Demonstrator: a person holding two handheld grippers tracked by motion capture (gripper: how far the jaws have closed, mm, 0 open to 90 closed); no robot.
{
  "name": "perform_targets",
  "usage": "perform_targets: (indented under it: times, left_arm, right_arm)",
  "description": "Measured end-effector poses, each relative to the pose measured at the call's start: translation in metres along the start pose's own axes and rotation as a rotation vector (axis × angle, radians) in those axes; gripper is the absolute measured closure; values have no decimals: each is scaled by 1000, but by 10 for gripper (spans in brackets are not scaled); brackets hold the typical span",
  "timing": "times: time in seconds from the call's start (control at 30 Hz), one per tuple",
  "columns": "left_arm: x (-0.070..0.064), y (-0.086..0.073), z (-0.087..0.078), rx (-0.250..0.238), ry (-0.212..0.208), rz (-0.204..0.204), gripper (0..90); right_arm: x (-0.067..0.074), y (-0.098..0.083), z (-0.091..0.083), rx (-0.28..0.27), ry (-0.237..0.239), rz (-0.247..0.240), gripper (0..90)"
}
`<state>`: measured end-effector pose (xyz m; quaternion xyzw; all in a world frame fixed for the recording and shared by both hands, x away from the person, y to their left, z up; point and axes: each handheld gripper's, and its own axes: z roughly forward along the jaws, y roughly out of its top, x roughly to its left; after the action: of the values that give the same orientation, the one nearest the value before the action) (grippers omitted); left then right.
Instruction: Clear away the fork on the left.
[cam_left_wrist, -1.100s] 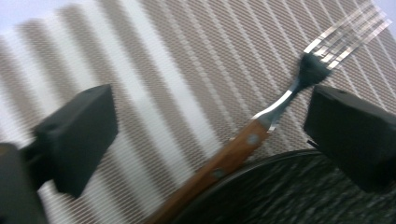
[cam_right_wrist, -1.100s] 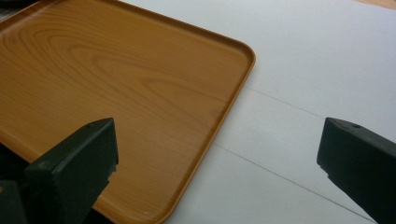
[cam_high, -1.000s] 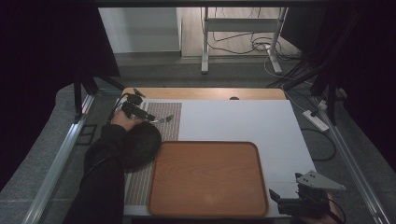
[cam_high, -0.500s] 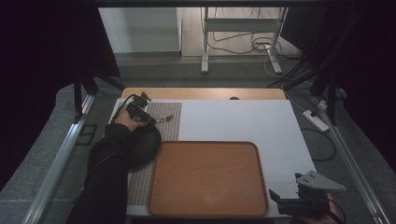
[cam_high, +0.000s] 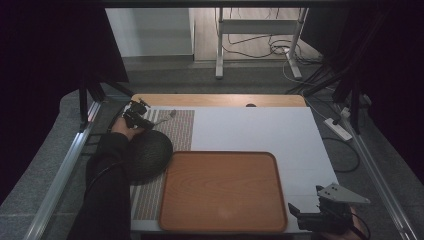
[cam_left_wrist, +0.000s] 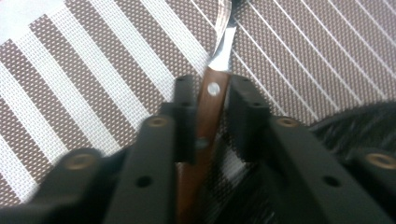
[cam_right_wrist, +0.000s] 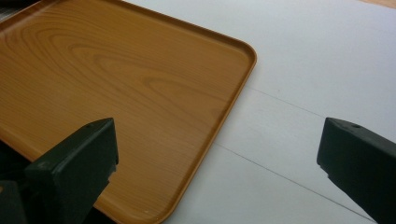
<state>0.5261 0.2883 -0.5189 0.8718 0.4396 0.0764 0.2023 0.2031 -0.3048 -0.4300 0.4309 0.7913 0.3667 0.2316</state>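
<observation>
L claw (cam_left_wrist: 208, 112) has just been closing; it now clenches the wooden handle of a utensil (cam_left_wrist: 212, 100) lying on the striped mat (cam_left_wrist: 84, 93) at the counter's far-left, beside a dark bowl (cam_high: 147, 155). R claw (cam_right_wrist: 217, 154) is released, hovering near the tray (cam_right_wrist: 116, 84) corner.

High view overlooks table (cam_high: 250, 130), gripper views close, sharing tray (cam_right_wrist: 116, 93)

Glossy wood-grain tray (cam_right_wrist: 116, 84), woven striped placemat (cam_left_wrist: 93, 84), utensil (cam_left_wrist: 211, 107) wooden-handled with shiny metal
</observation>
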Motion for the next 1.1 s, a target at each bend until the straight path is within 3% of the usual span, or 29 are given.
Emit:
perform_targets:
  times: [0.17,0.27,0.43,0.6,0.8,0.87,1.1]
  left_arm:
    - [0,-3,-1,-6,7,15,777]
    - [0,-3,-2,3,54,26,778]
    - [7,-9,-10,-5,123,-10,779]
    - [16,-16,-21,-18,155,-59,778]
    - [21,-25,-37,-37,146,-102,778]
    - [19,-27,-41,-49,117,-116,778]
    - [2,-33,-49,-53,57,-101,777]
  right_arm:
    - [0,0,0,1,0,1,0]
    - [0,0,0,2,-1,3,0]
    - [0,0,0,2,-1,4,0]
    - [0,0,0,3,-1,4,0]
    - [0,0,0,5,-2,5,0]
    - [0,0,0,5,-2,3,0]
    - [1,0,0,5,-6,-2,0]
